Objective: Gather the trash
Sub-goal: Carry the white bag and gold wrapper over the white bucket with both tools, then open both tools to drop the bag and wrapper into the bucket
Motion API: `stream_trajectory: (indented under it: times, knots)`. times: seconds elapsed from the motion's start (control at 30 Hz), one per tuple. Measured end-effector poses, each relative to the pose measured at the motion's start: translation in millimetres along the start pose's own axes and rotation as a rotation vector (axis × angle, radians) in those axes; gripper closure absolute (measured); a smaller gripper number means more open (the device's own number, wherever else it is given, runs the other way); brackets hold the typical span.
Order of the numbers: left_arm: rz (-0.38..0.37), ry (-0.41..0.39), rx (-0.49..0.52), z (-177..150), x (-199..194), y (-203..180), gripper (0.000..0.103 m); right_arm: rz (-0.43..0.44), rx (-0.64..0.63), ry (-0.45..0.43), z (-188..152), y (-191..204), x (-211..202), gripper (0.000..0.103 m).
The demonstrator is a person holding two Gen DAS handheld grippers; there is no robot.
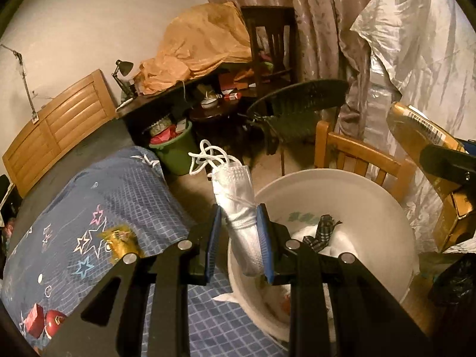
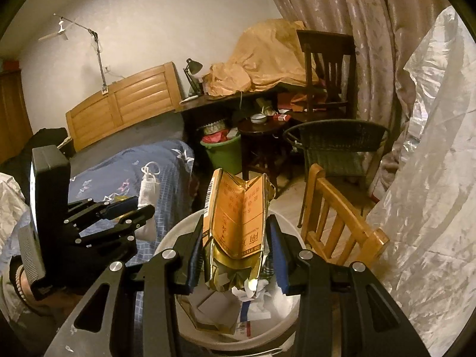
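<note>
From the left wrist view, the left tool (image 1: 239,232) is clenched on a folded white face mask (image 1: 238,202), its blue pads (image 1: 214,239) pressing the mask's lower half while the looped ear cords stick up at the far end. The mask hangs above the near-left rim of a white plastic basin (image 1: 372,202), which holds white crumpled scraps and a dark checked piece of cloth (image 1: 319,232). To the left lies a bed with a blue star-patterned cover (image 1: 98,208); a gold wrapper (image 1: 120,239) and a red box (image 1: 34,319) rest on it. Farther off stands a green bucket (image 1: 175,154) stuffed with rubbish, beside a cluttered dark counter (image 1: 166,95), and a wooden chair (image 1: 357,154) stands just behind the basin. At the right edge, the right tool (image 1: 452,163) grasps a gold carton (image 1: 416,136). In the right wrist view, the right tool (image 2: 238,255) grips that flattened gold carton (image 2: 238,220) upright between its pads, above the basin (image 2: 178,232) with paper scraps inside. On the left, the left tool (image 2: 139,208) holds the mask (image 2: 147,187) over the bed's edge, carried by a dark-gloved hand (image 2: 35,267).
</note>
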State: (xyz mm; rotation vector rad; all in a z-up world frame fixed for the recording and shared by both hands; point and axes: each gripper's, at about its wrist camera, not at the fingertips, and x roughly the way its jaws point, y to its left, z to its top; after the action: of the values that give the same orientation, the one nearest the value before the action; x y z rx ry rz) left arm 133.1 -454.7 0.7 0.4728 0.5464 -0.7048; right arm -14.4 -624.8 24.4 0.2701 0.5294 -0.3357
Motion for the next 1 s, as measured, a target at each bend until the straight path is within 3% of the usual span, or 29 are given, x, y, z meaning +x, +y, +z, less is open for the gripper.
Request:
stream_trajectory:
  times: [0.43,0.67,0.77,0.83,1.0]
  knots:
    - [-0.003,0.031,0.025,-1,14,-11,0.080,0.011,0.012,0.037,-11,-12,18,0.062]
    - [-0.044,0.066,0.026,-3,28,-13,0.079,0.026,0.021,0.054,-15,-13,30,0.061]
    - [-0.091,0.093,0.008,-5,37,-10,0.070,0.046,0.024,0.062,-18,-12,38,0.055]
    - [-0.098,0.099,-0.035,-7,41,-2,0.044,0.046,0.039,0.066,-19,-15,42,0.051]
    - [-0.106,0.105,-0.117,-8,42,17,0.044,0.048,0.060,0.057,-22,-20,45,0.051]
